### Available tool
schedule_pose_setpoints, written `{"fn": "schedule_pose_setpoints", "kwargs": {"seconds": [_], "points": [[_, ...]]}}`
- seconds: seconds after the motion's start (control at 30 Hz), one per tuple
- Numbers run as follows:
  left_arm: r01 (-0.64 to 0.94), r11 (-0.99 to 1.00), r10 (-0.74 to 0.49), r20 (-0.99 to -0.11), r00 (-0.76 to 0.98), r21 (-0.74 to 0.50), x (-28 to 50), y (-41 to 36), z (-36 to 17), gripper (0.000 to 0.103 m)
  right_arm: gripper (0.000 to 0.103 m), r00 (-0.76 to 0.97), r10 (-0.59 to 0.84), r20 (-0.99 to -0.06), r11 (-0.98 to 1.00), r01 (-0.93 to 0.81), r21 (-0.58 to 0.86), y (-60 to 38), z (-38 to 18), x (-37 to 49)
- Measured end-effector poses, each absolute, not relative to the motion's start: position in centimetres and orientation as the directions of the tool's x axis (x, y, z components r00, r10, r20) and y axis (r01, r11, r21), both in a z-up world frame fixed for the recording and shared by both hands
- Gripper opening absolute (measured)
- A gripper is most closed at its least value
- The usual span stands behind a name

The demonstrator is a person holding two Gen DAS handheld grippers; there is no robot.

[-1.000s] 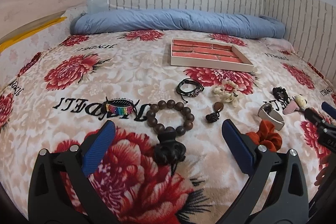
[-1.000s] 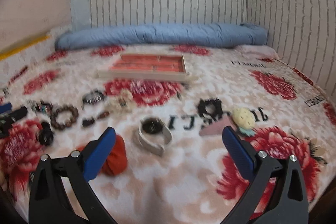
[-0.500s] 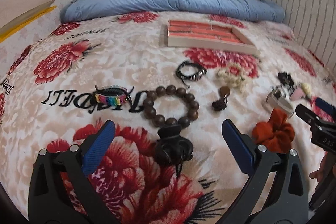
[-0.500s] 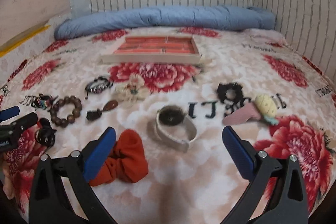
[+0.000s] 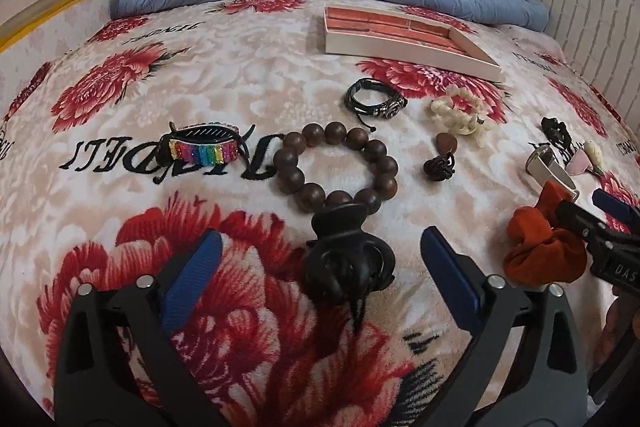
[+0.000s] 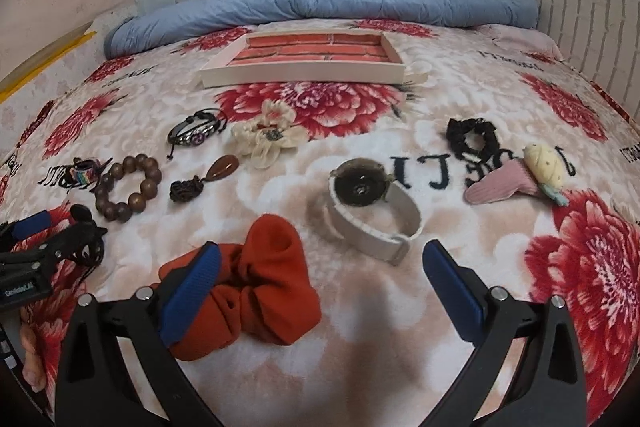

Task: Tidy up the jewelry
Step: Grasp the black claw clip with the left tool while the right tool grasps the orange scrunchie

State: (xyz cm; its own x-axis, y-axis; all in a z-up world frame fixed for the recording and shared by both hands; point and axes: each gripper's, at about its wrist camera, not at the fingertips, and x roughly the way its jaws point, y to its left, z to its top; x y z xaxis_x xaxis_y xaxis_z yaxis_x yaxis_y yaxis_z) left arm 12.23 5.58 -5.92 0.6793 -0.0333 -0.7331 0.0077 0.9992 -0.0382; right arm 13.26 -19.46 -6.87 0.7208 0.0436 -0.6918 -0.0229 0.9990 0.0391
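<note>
Left gripper (image 5: 320,269) wide open, empty, black hair claw (image 5: 346,261) between its fingers, wooden bead bracelet (image 5: 336,167) just beyond.

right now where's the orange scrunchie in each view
Left wrist: the orange scrunchie lies at the far right edge, partly behind the right gripper.
Right wrist: it sits low and left of centre, beside the near left fingertip.
Shared landmark: the white watch lies just beyond it in both views.
</note>
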Motion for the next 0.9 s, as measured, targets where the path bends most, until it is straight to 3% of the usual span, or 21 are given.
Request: {"fn": "schedule_pose_setpoints", "kwargs": {"seconds": [0.1, 0.43, 0.67, 0.9], "points": [[0.013, 0.999, -0.032, -0.733, 0.680, -0.032, 12.2, 5.5, -6.1, 0.094, 0.094, 0.712, 0.042, -0.701, 0.999, -0.040, 0.019, -18.9, -7.4, 13.4], [0.020, 0.999, -0.045, -0.765, 0.642, -0.042, 13.0, 5.4, -7.6, 0.078, 0.057, 0.668, 0.095, -0.738, 0.994, -0.102, 0.036, -18.1, -8.7, 13.7], [0.006, 0.997, -0.061, -0.763, 0.644, -0.075, 13.2, 6.0, -8.0, 0.073, 0.030, 0.652, 0.152, -0.743, 0.985, -0.158, 0.063, -17.6, -9.0, 13.4], [0.043, 0.998, -0.056, -0.765, 0.641, -0.036, 13.1, 4.9, -8.0, 0.053, 0.021, 0.651, 0.212, -0.729, 0.975, -0.188, 0.116, -18.1, -8.3, 13.3]]}}
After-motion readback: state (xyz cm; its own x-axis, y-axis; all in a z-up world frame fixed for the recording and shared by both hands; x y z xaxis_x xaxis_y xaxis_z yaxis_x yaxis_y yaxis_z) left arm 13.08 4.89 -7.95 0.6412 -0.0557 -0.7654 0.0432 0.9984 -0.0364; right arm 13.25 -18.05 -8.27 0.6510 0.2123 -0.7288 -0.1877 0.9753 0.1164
